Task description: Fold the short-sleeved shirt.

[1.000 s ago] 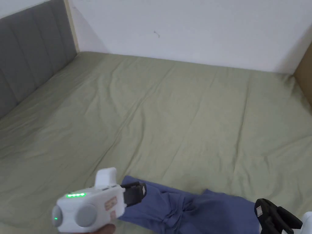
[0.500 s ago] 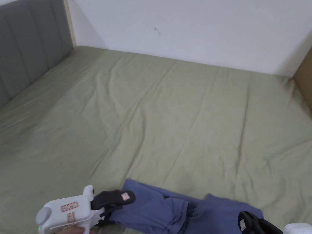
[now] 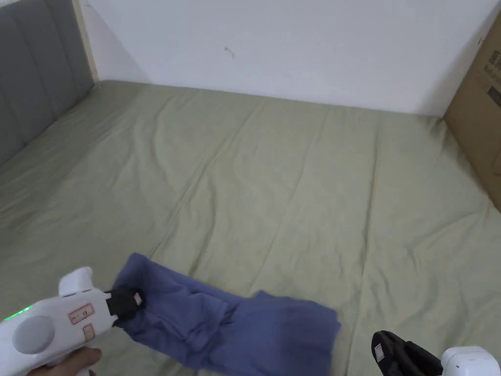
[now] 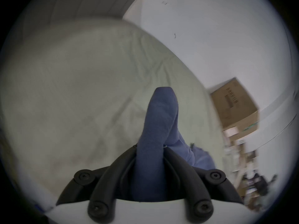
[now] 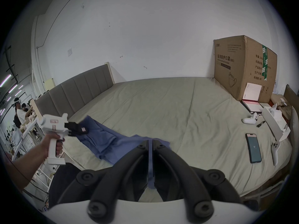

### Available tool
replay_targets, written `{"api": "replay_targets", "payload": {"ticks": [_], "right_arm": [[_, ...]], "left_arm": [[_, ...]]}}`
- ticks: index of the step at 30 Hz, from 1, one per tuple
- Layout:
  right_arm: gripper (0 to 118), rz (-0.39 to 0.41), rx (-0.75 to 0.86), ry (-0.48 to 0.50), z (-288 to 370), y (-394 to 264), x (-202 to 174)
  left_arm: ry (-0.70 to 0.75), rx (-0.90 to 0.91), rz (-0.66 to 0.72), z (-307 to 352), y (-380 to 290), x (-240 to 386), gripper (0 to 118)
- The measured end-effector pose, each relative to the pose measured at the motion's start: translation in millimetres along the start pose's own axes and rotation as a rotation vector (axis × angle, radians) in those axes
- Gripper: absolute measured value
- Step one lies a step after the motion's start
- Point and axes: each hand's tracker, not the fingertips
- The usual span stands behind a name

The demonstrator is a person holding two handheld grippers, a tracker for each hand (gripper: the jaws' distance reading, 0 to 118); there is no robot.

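Seemingly mid-task, a blue shirt [image 3: 230, 325] lies bunched in a long strip along the near edge of a bed [image 3: 293, 196] covered in a pale green sheet. The left tongs [image 3: 128, 302], white-bodied with black jaws, are pinching one end of the shirt near the bed's near left corner; in the left gripper view the cloth [image 4: 157, 130] rises in a thick fold out from between both jaws of those tongs [image 4: 149, 148]. The right tongs [image 5: 150, 142] are pressed together on the other end, with a thin edge of blue fabric [image 5: 129, 141] caught in the narrow slit between the jaws; in the head view those tongs [image 3: 391, 350] sit at the near edge, just right of the shirt. A hand [image 5: 51, 142] grips the handle of the left tongs [image 5: 80, 128]. A cardboard box [image 5: 242, 72] stands at the bed's far right corner against the white wall [image 3: 293, 44]. A phone [image 5: 253, 148] and two white controllers [image 5: 250, 119] lie along the right edge, well apart from the shirt. A grey padded headboard [image 3: 34, 63] runs along the left edge.
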Motion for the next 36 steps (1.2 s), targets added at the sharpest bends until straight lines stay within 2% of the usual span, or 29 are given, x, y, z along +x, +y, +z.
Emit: {"api": "replay_targets", "payload": {"ticks": [1,4,6,9,12,13,16,17,18,19,20,21,22,24,26,27,28,29,30,31,33,36], "right_arm": [[4,0.004,0.005,-0.001,2,-1,1],[4,0.005,0.015,-0.001,6,-2,6],[4,-0.004,0.021,-0.004,10,-3,11],[4,-0.023,0.028,-0.016,17,-6,21],[4,-0.045,0.036,-0.041,25,-9,33],[4,-0.058,0.043,-0.051,28,-9,37],[4,-0.085,0.06,-0.063,37,-10,48],[4,-0.083,0.057,-0.061,37,-10,49],[4,-0.082,0.056,-0.062,39,-10,53],[4,-0.079,0.058,-0.067,40,-10,56],[4,-0.078,0.061,-0.07,41,-10,58],[4,-0.081,0.062,-0.07,41,-9,61],[4,-0.084,0.065,-0.071,41,-9,64],[4,-0.084,0.07,-0.079,42,-8,66],[4,-0.083,0.069,-0.079,40,-8,68],[4,-0.083,0.066,-0.078,39,-9,68],[4,-0.083,0.06,-0.079,37,-9,69],[4,-0.082,0.053,-0.081,34,-9,69],[4,-0.084,0.047,-0.081,32,-10,68],[4,-0.087,0.041,-0.079,30,-10,68],[4,-0.09,0.017,-0.073,22,-11,69],[4,-0.099,-0.087,-0.011,5,-11,71]], "left_arm": [[0.06,0.025,-0.089,9,1,19,10],[0.044,0.107,-0.246,19,-15,81,10],[0.035,0.126,-0.42,16,-41,136,10],[-0.032,0.026,-0.691,-16,-99,210,10],[0.085,-0.047,-0.956,-67,-161,250,10],[0.122,-0.075,-0.989,-82,-173,252,10],[0.098,-0.182,-0.962,-107,-182,246,11],[0.092,-0.163,-0.964,-103,-178,246,18],[0.029,-0.173,-0.952,-95,-169,245,36],[-0.054,-0.209,-0.888,-87,-158,242,80],[-0.118,-0.243,-0.82,-80,-144,241,107],[-0.205,-0.219,-0.766,-66,-131,236,114],[-0.281,-0.169,-0.726,-49,-121,229,111],[-0.297,-0.146,-0.617,-31,-101,218,113],[-0.311,-0.081,-0.432,-30,-90,197,112],[-0.295,-0.071,-0.358,-38,-87,187,107],[-0.299,-0.117,-0.294,-53,-89,182,81],[-0.306,-0.196,-0.262,-65,-92,178,44],[-0.34,-0.234,-0.238,-76,-98,177,14],[-0.352,-0.266,-0.21,-85,-108,178,9],[-0.348,-0.3,-0.189,-102,-130,188,9],[-0.378,-0.348,-0.018,-124,-159,184,9]]}}
